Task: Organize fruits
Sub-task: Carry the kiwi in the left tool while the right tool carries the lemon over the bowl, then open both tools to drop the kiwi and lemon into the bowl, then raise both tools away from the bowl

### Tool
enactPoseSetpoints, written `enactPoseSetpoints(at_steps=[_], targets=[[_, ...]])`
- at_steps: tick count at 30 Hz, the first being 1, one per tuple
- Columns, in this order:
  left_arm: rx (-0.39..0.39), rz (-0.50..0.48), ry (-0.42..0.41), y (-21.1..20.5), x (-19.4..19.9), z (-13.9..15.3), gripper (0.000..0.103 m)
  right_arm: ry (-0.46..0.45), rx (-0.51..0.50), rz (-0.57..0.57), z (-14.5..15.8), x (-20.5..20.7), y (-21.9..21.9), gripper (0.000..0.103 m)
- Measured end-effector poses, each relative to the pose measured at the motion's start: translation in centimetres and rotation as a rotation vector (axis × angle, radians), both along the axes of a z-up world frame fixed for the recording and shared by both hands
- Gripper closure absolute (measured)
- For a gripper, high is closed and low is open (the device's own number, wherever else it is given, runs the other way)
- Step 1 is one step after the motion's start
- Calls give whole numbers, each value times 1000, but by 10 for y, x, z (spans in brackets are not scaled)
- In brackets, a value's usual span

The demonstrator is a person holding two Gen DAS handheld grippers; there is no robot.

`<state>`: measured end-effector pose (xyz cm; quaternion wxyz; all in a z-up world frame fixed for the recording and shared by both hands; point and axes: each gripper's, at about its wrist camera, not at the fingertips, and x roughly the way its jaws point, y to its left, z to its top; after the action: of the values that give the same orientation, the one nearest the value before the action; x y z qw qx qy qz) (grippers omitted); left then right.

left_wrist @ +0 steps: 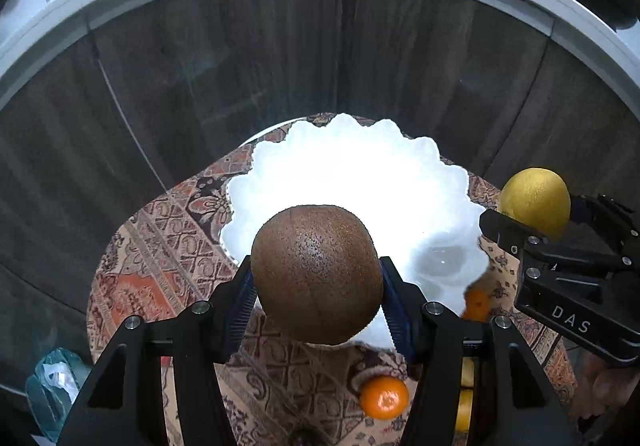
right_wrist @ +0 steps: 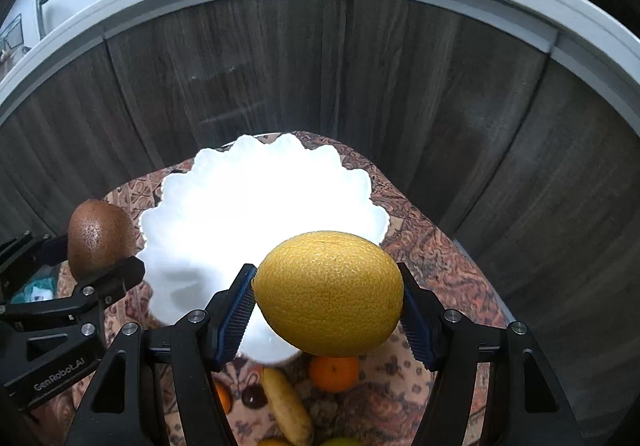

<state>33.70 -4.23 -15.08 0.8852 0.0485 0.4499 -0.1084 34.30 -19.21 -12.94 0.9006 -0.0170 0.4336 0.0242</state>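
While the left gripper (left_wrist: 316, 282) clamps a kiwi (left_wrist: 316, 274) between its blue pads above the near rim of the white bowl (left_wrist: 348, 174), the left view shows a tangerine (left_wrist: 384, 397) on the patterned cloth (left_wrist: 152, 246) below.

From the right view, the right gripper (right_wrist: 328, 302) squeezes a lemon (right_wrist: 328, 292) over the bowl's near edge; a banana (right_wrist: 286, 404) and another tangerine (right_wrist: 334, 373) lie beneath.
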Motion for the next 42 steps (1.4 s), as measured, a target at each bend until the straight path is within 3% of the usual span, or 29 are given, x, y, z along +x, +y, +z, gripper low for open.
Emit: enactPoseSetpoints(at_steps=[14,28,30,32,42], targets=[[18,20,69,0,52,-34,45,97,18,6,-47,56,1,36],[68,14,153,-5,53,-58,44,159,17,3,-67,60,-1,35],[72,18,134,-4,51,-54,35,142,-1,1,-63,58,-1,31],[88,35,100,-2,49,-45,11,115,-24,-10,-56,55,-1,20],[113,77,27,8,37,-8,3,0,-63,-75,-12,34,-5,15]])
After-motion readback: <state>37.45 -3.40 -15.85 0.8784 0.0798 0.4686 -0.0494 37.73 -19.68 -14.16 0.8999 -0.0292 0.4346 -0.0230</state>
